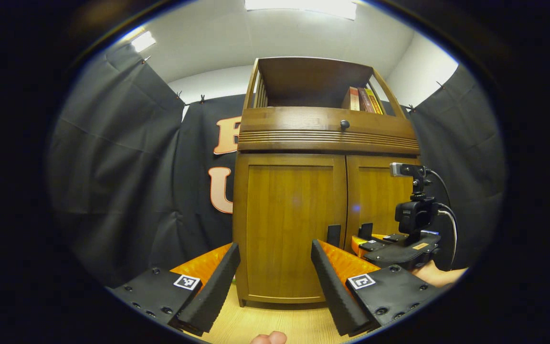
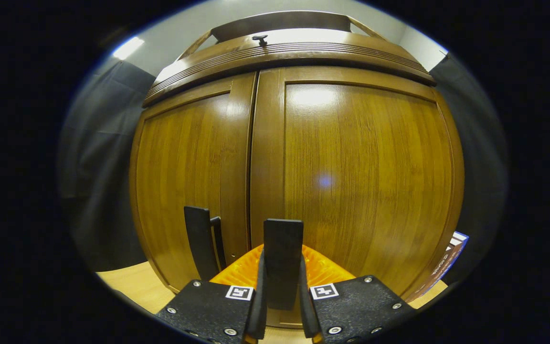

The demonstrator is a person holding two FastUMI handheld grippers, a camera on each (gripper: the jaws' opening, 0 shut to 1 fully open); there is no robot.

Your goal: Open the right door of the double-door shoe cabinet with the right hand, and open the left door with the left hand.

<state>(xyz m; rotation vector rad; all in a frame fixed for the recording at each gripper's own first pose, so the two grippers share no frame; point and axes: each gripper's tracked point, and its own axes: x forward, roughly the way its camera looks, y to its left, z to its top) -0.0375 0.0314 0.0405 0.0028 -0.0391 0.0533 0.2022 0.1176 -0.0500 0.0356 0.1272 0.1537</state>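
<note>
Black cloth walls surround the shoe cabinet (image 1: 325,191) at frame centre, both doors closed. Left gripper (image 1: 275,282), lower centre, hangs released before the left door (image 1: 289,224). Right gripper (image 2: 282,267) is clenched on the right door's handle (image 2: 282,253), apparently ready to pull.

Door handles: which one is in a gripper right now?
The right door's handle, between the right gripper's closed fingers; the left door's handle stands free.
</note>
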